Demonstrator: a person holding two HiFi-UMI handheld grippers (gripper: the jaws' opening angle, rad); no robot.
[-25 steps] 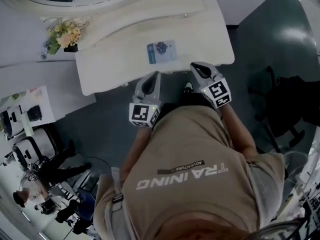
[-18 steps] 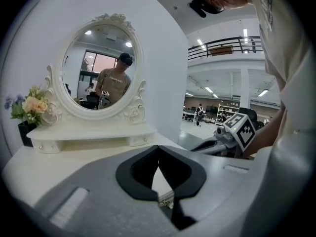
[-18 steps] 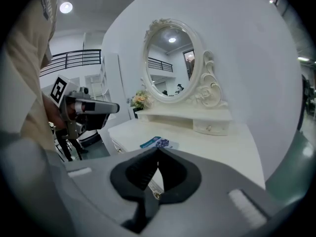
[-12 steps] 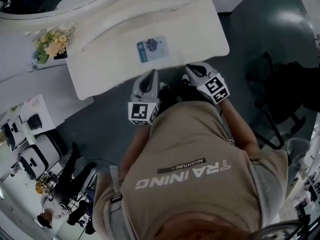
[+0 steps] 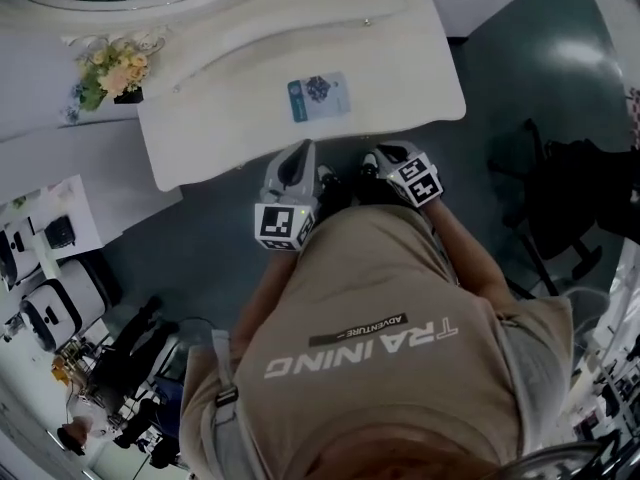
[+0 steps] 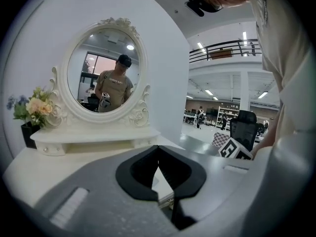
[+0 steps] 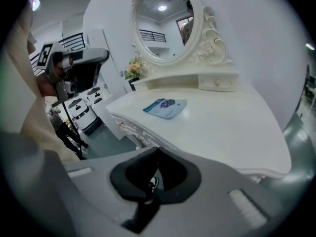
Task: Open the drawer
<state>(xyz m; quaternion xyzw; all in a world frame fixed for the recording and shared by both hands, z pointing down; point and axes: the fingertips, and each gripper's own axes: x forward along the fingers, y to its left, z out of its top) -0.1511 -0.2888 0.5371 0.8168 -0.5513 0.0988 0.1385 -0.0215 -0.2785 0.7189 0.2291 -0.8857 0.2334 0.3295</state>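
A white dressing table point(image 5: 230, 118) fills the top of the head view; its top hides its front drawer there. In the right gripper view the carved front rail point(image 7: 129, 130) under the tabletop shows, with a small knob point(image 7: 120, 124) on it. My left gripper point(image 5: 298, 154) is held at the table's front edge with its jaws shut and empty point(image 6: 158, 147). My right gripper point(image 5: 384, 156) hangs beside it, tilted down just off the front edge, shut on nothing point(image 7: 158, 150). Neither one touches the table.
A blue booklet point(image 5: 319, 98) lies on the tabletop near the front. An oval mirror point(image 7: 165, 21) stands at the back above small knobbed drawers point(image 7: 216, 83), with a pot of flowers point(image 5: 115, 68) at the left. Dark chairs point(image 5: 560, 188) stand at the right, white machines point(image 5: 50, 298) at the left.
My right gripper has sunk and tipped downward, coming off the tabletop's edge to just in front of it. The left gripper has stayed about where it was.
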